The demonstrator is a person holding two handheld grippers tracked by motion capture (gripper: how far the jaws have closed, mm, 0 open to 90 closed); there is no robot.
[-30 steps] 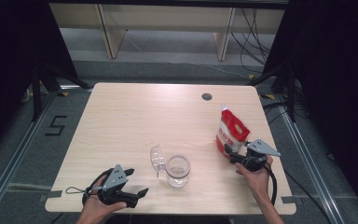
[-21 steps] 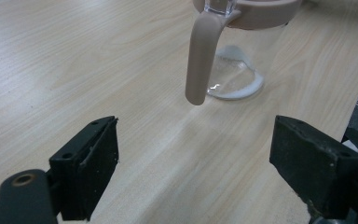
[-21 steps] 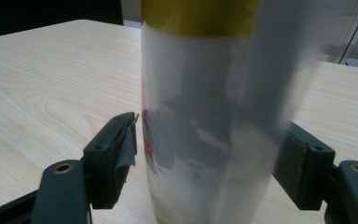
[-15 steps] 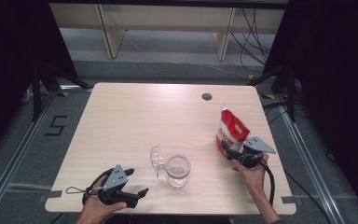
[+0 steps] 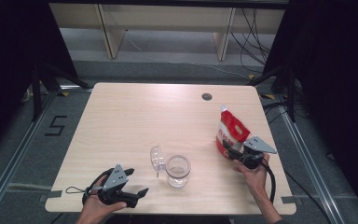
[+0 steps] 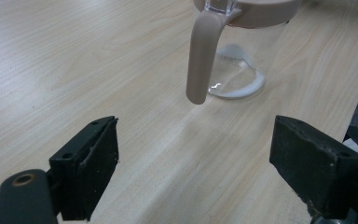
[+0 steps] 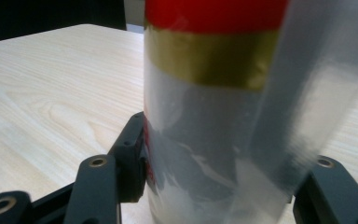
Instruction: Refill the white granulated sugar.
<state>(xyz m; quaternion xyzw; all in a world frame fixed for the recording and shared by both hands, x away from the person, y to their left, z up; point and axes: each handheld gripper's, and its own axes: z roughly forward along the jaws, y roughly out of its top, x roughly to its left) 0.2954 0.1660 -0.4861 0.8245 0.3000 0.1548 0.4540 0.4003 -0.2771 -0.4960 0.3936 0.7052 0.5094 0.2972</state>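
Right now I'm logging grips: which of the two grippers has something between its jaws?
The right gripper: its jaws, just closing, flank the red-and-white pouch. The left gripper stands open over bare table, short of the glass jar.

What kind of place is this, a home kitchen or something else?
Probably a lab or recording studio, not a kitchen. The bare wooden table stands between black curtains, loose cables run over the floor behind it, and a "5" is marked on the floor in tape.
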